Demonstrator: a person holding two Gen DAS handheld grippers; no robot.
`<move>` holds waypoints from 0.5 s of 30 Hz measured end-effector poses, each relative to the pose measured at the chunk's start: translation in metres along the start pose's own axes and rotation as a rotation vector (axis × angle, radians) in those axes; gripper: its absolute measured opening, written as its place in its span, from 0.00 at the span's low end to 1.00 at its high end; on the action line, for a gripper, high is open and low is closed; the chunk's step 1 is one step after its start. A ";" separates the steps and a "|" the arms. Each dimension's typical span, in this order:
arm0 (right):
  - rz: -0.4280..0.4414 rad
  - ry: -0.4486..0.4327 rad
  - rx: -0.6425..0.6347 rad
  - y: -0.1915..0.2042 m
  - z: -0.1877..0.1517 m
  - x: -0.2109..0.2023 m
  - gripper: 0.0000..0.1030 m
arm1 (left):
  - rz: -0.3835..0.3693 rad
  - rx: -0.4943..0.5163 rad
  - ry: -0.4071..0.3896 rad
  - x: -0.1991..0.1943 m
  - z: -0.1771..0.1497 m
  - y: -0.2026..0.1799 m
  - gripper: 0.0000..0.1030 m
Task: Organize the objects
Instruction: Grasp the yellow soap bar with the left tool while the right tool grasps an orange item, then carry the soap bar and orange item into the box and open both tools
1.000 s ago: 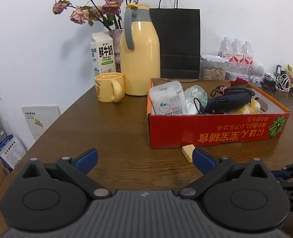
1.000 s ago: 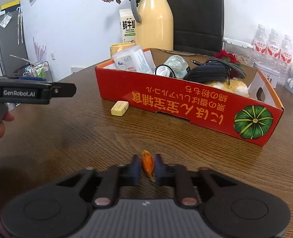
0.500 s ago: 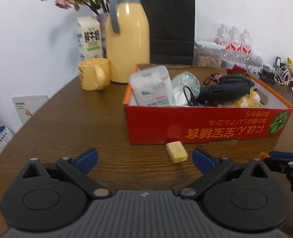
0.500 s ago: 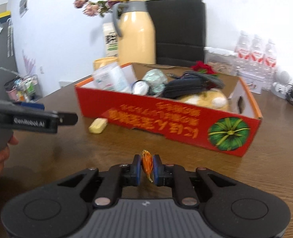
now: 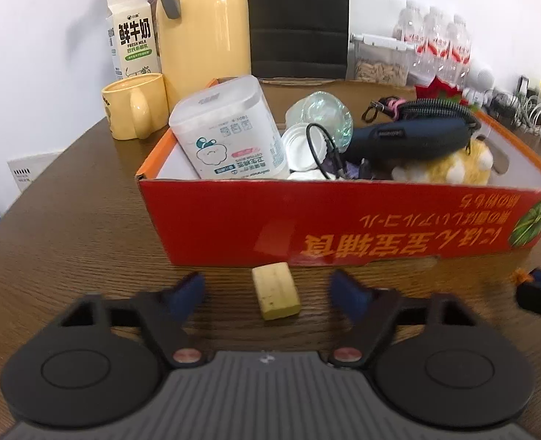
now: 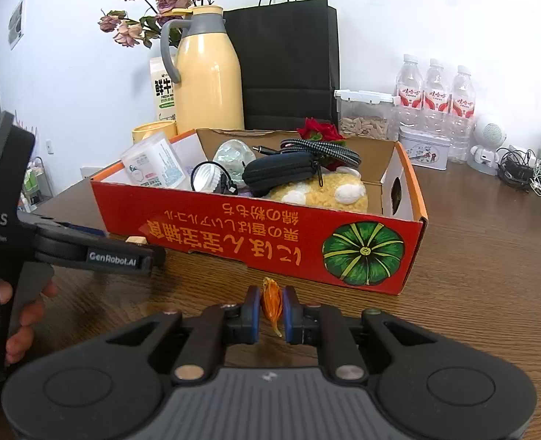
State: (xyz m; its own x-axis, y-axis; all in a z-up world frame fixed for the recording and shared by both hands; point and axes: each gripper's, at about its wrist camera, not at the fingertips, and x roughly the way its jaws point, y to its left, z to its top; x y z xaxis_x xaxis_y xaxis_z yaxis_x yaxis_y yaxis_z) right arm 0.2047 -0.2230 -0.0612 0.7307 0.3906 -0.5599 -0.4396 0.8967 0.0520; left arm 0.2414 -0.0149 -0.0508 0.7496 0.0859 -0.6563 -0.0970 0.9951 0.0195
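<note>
Plainly, left tool (image 5: 266,289): spread wide astride the eraser (image 5: 276,290), ready to pinch;
right tool (image 6: 271,306): clamped on an orange scrap (image 6: 272,302), bound for the box (image 6: 255,234).

An eraser (image 5: 276,290) lies before the box (image 5: 343,227); jug (image 5: 204,29) and mug (image 5: 134,106), seemingly touching, stand behind.

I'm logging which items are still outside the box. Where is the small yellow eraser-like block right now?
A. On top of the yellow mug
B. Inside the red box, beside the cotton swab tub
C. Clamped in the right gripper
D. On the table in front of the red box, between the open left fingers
D: the yellow block lies on the table just in front of the red box, with the left gripper open around it, not touching.
</note>
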 end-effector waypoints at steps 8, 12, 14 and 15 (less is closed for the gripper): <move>0.002 -0.010 -0.003 0.003 0.001 -0.002 0.11 | -0.038 0.011 -0.009 -0.013 -0.004 -0.002 0.21; 0.000 -0.025 -0.007 0.005 0.004 -0.004 0.11 | -0.060 0.012 -0.046 -0.028 -0.002 -0.001 0.21; -0.002 -0.038 -0.010 0.005 0.008 -0.006 0.11 | -0.070 0.014 -0.078 -0.038 0.002 -0.001 0.21; -0.003 -0.047 -0.012 0.006 0.010 -0.007 0.11 | -0.075 0.016 -0.099 -0.044 0.005 -0.002 0.21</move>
State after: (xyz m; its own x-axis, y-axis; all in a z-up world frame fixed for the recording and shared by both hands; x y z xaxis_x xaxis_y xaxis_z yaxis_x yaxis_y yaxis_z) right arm 0.2022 -0.2187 -0.0484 0.7555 0.3975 -0.5207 -0.4436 0.8954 0.0400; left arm 0.2121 -0.0200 -0.0179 0.8154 0.0145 -0.5787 -0.0281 0.9995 -0.0147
